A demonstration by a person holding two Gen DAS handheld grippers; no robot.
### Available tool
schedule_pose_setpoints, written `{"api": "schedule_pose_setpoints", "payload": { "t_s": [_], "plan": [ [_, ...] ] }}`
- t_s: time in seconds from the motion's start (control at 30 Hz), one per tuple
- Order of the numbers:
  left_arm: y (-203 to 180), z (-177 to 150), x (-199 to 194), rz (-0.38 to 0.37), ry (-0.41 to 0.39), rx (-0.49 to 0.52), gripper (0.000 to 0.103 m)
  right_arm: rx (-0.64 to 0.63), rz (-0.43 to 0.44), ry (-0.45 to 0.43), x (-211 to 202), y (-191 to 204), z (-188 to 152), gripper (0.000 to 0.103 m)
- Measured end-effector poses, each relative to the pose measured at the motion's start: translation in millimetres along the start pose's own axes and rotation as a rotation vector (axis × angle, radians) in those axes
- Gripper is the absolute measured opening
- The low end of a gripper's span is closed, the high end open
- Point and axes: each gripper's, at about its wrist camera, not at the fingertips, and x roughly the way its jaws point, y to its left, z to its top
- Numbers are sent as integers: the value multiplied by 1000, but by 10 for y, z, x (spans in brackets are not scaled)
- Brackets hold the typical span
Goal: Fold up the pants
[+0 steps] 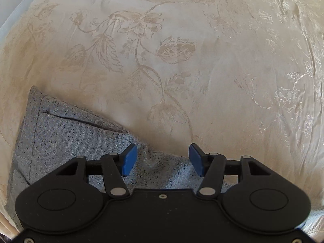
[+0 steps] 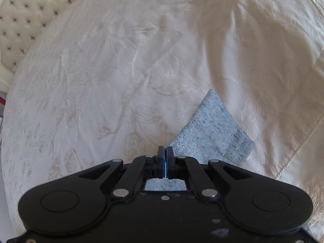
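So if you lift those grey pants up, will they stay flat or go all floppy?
Probably floppy: the grey pants already crease and fold softly on the bedspread. Likely light too, since the shut right gripper seems to pinch just an edge.

A cream bedspread (image 1: 182, 64) is being shown spread across nearly the whole left wrist view, its surface being crossed by a woven pattern of flowers, leaves and curling stems in a slightly darker beige. Shallow creases are being seen in the upper left, and the weave is being lit to a sheen toward the right edge. In the right wrist view the same bedspread (image 2: 91, 70) is being shown wrinkled, with a broad soft shadow being cast over its upper right part. A corded seam (image 2: 299, 147) is being seen running along its right side. A button-tufted cream headboard (image 2: 26, 14) is being shown in the upper left corner.
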Motion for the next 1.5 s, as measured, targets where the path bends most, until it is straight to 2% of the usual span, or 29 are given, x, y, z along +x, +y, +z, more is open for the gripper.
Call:
{"api": "schedule_pose_setpoints", "payload": {
  "t_s": [0.17, 0.33, 0.53, 0.57, 0.63, 0.67, 0.73, 0.8, 0.9, 1.07, 1.27, 1.5],
  "plan": [
    [-145, 152, 262, 81, 133, 43, 62, -36, 15, -22, -241, 34, 7, 2],
    [-375, 203, 490, 173, 218, 119, 62, -13, 23, -29, -418, -107, -52, 2],
    [-577, 36, 881, 278, 331, 160, 64, -3, 14, -16, -415, -210, -120, 2],
    [-592, -6, 900, 281, 330, 163, 59, 1, 16, -12, -402, -227, -128, 2],
    [-585, -67, 863, 231, 307, 136, 34, -3, 11, -8, -404, -248, -157, 2],
    [-562, -91, 830, 209, 306, 119, 15, -8, 9, -5, -402, -255, -172, 2],
    [-503, -137, 728, 188, 280, 103, 6, -19, 2, 5, -386, -260, -187, 2],
    [-438, -198, 551, 154, 230, 109, 5, -21, 4, 14, -384, -275, -205, 2],
    [-343, -378, 128, 101, 106, 125, 5, -27, 13, 15, -436, -292, -228, 2],
    [-82, -858, -608, 17, -48, 103, 5, -32, 33, -5, -687, -345, -291, 2],
    [369, -1355, -1189, -113, -122, 13, 5, -14, 45, -12, -1059, -585, -531, 2],
    [808, -2182, -1210, -124, -123, 15, 5, -4, -10, 15, -1411, -976, -1046, 2]
  ]
}}
